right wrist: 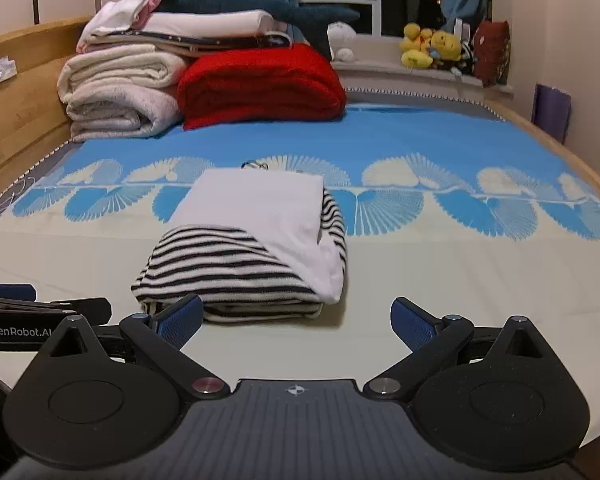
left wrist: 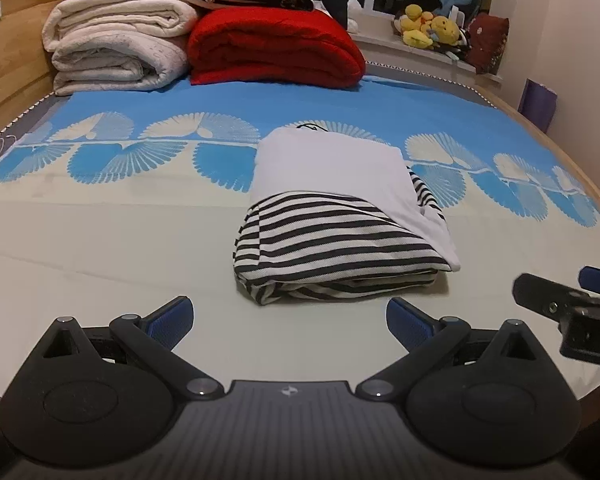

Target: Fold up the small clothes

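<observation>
A folded garment, black-and-white striped (left wrist: 332,244) with a white panel (left wrist: 332,172) on top, lies in a compact bundle on the bed. It also shows in the right wrist view (right wrist: 236,268). My left gripper (left wrist: 290,320) is open and empty, just in front of the bundle. My right gripper (right wrist: 296,320) is open and empty, its left fingertip (right wrist: 180,316) close to the bundle's near edge. The right gripper shows at the right edge of the left wrist view (left wrist: 572,304); the left one shows at the left edge of the right wrist view (right wrist: 32,312).
The bed cover (left wrist: 120,240) is cream with a blue fan pattern. Folded cream blankets (left wrist: 116,48) and a red blanket (left wrist: 276,48) are stacked at the headboard. Plush toys (left wrist: 432,26) sit on the windowsill. A wooden bed frame (left wrist: 4,72) runs along the left.
</observation>
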`<state>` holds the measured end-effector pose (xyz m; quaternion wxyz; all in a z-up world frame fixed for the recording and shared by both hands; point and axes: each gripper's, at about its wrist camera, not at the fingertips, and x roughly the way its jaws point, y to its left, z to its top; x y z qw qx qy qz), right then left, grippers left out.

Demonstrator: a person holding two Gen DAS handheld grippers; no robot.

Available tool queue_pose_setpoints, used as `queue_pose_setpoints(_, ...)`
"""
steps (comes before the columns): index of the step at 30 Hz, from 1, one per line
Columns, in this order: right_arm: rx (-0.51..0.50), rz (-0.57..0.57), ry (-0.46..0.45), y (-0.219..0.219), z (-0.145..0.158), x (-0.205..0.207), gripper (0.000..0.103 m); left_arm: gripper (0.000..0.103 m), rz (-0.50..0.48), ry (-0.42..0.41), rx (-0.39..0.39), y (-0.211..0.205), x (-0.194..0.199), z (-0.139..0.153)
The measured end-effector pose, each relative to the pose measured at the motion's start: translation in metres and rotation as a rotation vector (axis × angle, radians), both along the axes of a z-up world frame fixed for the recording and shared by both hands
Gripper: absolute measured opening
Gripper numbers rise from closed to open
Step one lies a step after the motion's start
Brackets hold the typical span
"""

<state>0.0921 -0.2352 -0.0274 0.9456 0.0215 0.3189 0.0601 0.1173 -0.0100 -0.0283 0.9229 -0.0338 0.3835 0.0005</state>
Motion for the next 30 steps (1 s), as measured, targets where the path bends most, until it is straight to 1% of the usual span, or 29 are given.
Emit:
queue_pose_setpoints(18, 0.014, 0.028, 0.013, 0.0062, -0.0042, 0.0064, 0.1, 0.103, -0.021, -0.004, 0.012, -0.0067, 0.0017, -0.0035)
queue_pose_setpoints(30, -0.003, 0.043, 0.011, 0.0087, -0.0046, 0.0048, 0.1, 0.103, -0.026, -0.008, -0.001, -0.0063, 0.0004, -0.0023)
